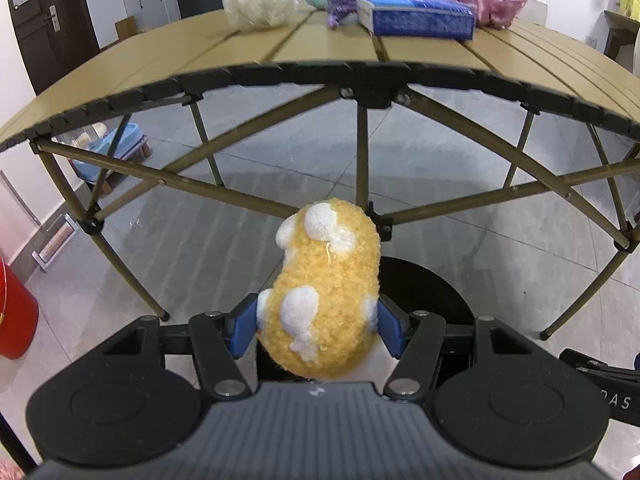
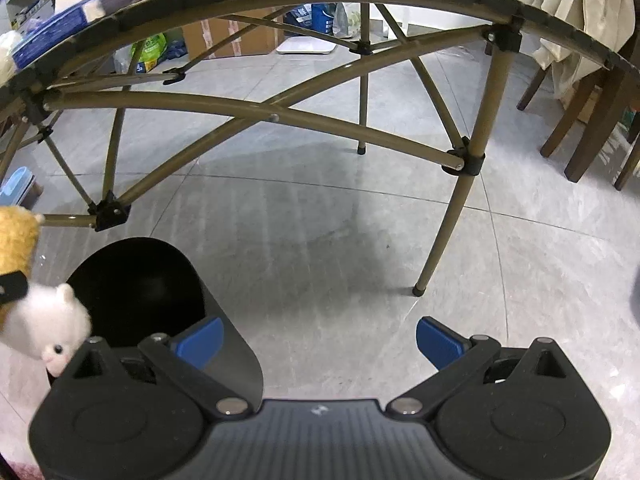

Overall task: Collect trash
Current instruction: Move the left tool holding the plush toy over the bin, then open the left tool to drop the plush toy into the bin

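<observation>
Transport step in hand: left gripper [image 1: 318, 322] pinches a yellow-and-white plush toy [image 1: 326, 292] between its blue pads, held in the air above the floor, just over the black bin [image 1: 436, 292] standing in front of the folding table [image 1: 320, 46]. Right gripper [image 2: 318, 342] stands spread and empty beside the bin's open mouth. Judgement: next move calls for centring the toy over the opening, then parting the pads so it drops inside, not onto the rim.
</observation>
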The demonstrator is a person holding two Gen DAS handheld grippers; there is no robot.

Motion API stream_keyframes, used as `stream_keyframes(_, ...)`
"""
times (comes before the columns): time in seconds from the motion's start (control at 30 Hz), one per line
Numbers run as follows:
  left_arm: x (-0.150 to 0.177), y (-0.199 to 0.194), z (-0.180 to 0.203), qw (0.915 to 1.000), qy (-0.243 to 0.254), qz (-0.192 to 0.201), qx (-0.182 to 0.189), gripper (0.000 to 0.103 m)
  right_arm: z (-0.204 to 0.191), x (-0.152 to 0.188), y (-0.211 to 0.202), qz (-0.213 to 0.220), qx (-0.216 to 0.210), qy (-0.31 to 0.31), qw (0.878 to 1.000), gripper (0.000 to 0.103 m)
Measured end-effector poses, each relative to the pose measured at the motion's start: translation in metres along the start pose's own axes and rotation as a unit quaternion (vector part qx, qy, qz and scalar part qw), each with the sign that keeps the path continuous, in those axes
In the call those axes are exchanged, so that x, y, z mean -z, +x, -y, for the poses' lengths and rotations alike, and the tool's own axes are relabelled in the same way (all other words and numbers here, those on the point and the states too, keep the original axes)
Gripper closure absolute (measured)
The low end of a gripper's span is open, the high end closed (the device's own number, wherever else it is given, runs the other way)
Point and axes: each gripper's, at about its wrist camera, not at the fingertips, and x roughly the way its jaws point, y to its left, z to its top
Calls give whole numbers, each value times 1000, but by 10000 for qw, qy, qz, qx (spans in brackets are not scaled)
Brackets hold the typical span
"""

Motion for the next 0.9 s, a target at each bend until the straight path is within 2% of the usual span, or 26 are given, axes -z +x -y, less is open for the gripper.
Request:
stream_keyframes(0.33, 9, 25, 16, 9994, -39, -302, -170, 41, 2, 3, 6, -106, 52, 49, 9999, 0)
stream_keyframes(0.53, 17, 37, 21, 9983, -73, -571, -132, 41, 3, 5, 9, -163, 105, 76, 9998, 0)
stream_keyframes(0.9, 24, 53, 23, 9963, -139, -816, -231, 41, 4, 6, 11, -186, 89, 100, 9997, 0)
